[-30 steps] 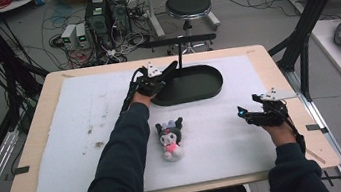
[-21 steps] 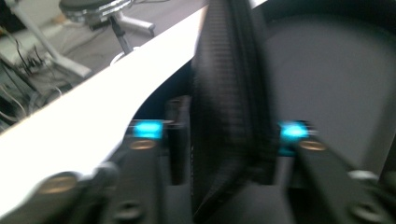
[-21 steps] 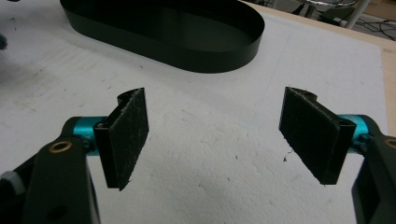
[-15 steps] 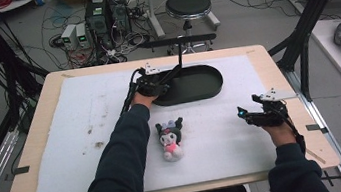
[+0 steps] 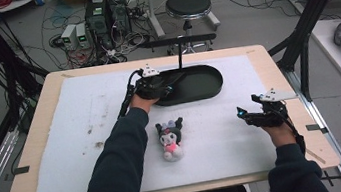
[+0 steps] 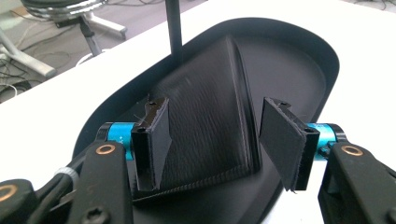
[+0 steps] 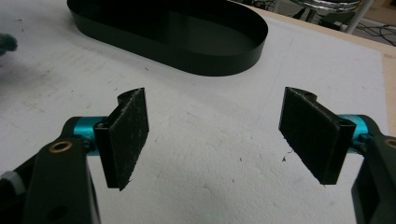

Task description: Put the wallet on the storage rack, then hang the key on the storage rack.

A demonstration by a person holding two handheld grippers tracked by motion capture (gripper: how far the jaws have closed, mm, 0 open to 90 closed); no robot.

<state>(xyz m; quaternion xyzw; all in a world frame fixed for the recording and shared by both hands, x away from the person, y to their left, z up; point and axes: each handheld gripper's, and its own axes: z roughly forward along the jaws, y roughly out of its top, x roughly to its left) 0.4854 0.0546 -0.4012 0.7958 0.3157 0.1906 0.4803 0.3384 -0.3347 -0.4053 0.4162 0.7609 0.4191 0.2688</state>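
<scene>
Left tongs (image 6: 212,140) just opened, pads clear of black wallet (image 6: 210,135) in black tray (image 6: 322,70); right tongs (image 7: 217,140) wide, empty.

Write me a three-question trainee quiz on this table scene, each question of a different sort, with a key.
1. True or false: the wallet lies in the tray.
2. What lies on the mat between the person's arms? A) plush B) cup C) book
3. Does the left claw grip the wallet?

Key
1. True.
2. A.
3. No. Its jaws have just been opening, and the wallet sits between them unpinched.
</scene>
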